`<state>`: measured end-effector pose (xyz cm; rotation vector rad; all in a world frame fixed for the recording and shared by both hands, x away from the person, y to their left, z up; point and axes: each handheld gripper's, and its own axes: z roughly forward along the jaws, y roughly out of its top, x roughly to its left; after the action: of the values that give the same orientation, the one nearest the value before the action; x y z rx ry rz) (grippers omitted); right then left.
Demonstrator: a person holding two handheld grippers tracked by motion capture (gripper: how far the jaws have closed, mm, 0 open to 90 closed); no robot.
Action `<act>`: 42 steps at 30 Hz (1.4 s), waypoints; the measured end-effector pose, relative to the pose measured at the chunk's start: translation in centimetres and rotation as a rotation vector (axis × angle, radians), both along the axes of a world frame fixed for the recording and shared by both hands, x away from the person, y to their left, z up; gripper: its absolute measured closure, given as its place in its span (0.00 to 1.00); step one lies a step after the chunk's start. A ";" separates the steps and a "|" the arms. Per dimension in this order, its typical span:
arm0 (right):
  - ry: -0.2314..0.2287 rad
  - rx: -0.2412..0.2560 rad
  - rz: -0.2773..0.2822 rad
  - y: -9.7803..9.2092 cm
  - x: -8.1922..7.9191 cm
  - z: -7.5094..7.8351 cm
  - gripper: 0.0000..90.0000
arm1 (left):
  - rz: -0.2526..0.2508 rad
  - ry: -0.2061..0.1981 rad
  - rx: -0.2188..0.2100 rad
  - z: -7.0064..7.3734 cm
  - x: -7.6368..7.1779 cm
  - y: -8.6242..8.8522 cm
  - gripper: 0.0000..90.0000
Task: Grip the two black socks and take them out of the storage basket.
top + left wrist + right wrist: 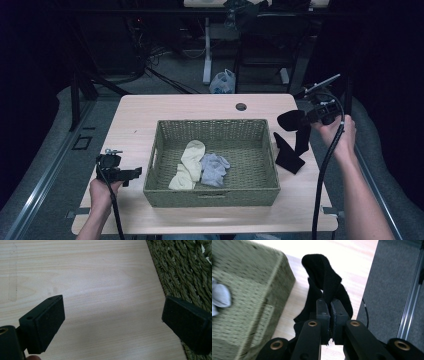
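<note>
black sock (291, 150) was pinched by the right gripper (330, 305); left gripper (112, 322) was held open; more lift was needed to clear the wicker basket (165, 150) rim.

Wooden table (150, 107) bears basket (212, 192), black sock (287, 152).

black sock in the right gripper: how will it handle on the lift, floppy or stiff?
Likely floppy: the black sock folds over above the shut right gripper, and its lower end trails on the table. Probably light, and unlikely to slip.
</note>
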<state>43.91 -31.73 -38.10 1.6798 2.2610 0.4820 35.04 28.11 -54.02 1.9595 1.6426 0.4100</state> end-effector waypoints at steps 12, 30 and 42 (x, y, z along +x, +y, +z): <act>0.146 0.010 -0.018 0.7 1.4 -8.9 0.96 | 0.000 0.000 -0.001 0.0 0.0 0.0 0.05; 0.049 0.152 0.100 -0.3 -4.0 -5.7 0.20 | -0.001 -0.002 0.000 0.0 0.0 0.0 0.05; 0.076 0.102 0.168 -1.3 -10.0 -7.7 0.05 | -0.003 0.002 0.004 0.0 0.0 -0.2 0.05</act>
<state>33.90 -33.04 -45.82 1.5863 2.4852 0.5895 35.08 27.87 -53.99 1.9651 1.6413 0.4104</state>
